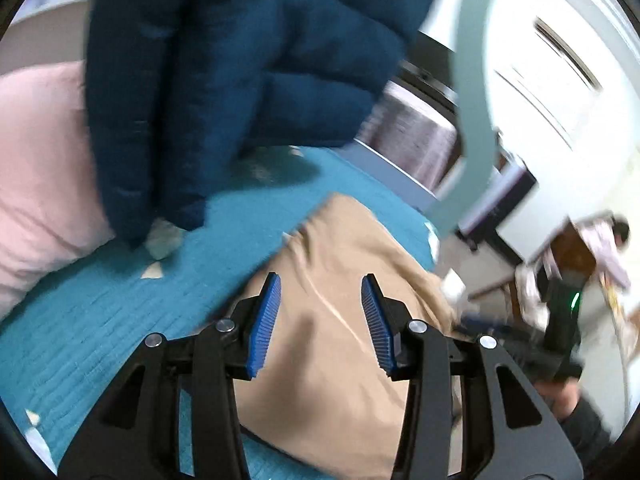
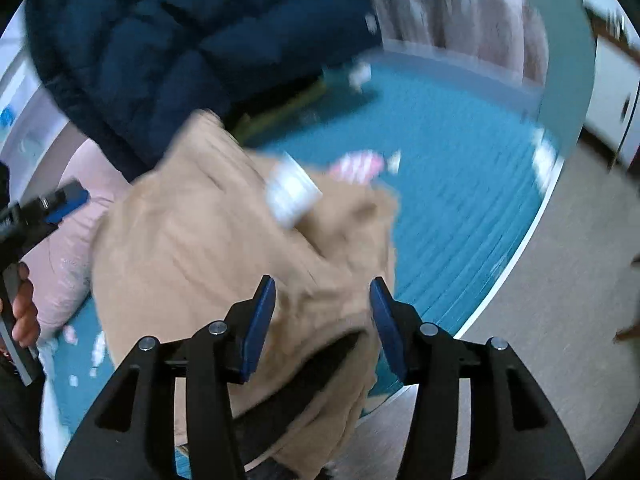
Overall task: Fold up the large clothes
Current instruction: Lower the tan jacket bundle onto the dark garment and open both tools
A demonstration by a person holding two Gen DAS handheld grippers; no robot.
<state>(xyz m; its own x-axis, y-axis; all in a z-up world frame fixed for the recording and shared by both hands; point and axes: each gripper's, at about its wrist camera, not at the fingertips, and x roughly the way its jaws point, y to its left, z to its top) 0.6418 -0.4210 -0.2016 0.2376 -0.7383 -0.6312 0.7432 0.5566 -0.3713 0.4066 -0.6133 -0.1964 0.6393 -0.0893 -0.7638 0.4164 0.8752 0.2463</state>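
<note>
Left claw [image 1: 321, 322]: jaws apart, empty, over tan garment [image 1: 340, 320] heaped on teal bed cover [image 1: 100, 320]. Right claw [image 2: 322, 322]: jaws apart, empty, above the garment's edge overhanging the bed. Risk: garment sliding floorwards; navy puffer jacket [image 2: 180, 40] crowding the fold. Long axis: indeterminate, bunched

Soft matt tan cloth garment [image 2: 208, 240], ribbed teal quilt [image 2: 460, 184], puffy navy jacket [image 1: 240, 60].
</note>
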